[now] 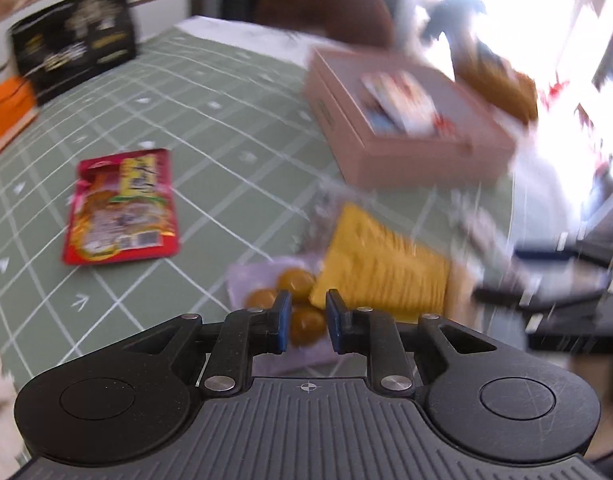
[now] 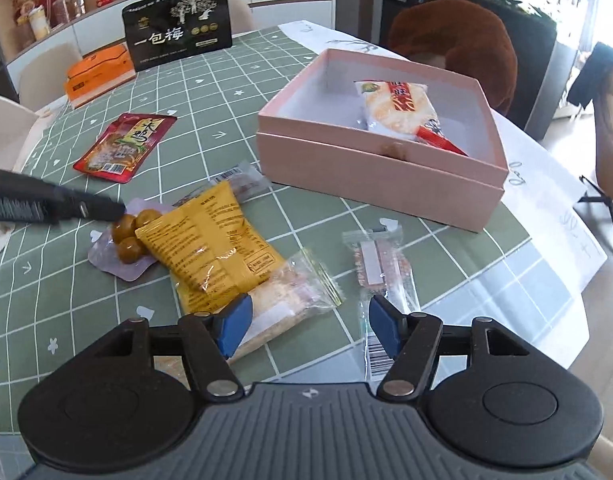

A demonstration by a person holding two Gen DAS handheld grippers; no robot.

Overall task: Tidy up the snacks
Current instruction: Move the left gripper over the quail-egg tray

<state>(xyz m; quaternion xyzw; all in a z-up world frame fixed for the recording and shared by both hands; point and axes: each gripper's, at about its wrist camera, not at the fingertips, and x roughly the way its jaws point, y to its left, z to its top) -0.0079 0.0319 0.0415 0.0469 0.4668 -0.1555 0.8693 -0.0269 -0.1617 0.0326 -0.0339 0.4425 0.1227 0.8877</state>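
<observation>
In the right wrist view a pink box [image 2: 378,176] stands open on the green checked table, with a rice cracker packet [image 2: 402,112] inside. A yellow packet [image 2: 214,240] lies over a clear cracker packet [image 2: 294,292]. A pack of brown balls [image 2: 130,240] is on its left, and a snack bar packet [image 2: 380,268] is to its right. My right gripper [image 2: 310,320] hangs open above the table between the clear packet and the bar, holding nothing. My left gripper [image 1: 308,320] hovers over the brown balls [image 1: 302,320], jaws narrowly apart and not pressing on them. The left wrist view is blurred.
A red snack packet [image 2: 124,148] lies flat at the left of the table. A black bag [image 2: 178,28] and an orange box [image 2: 98,72] stand at the far edge. A brown chair [image 2: 454,44] is behind the pink box. The table's edge curves round on the right.
</observation>
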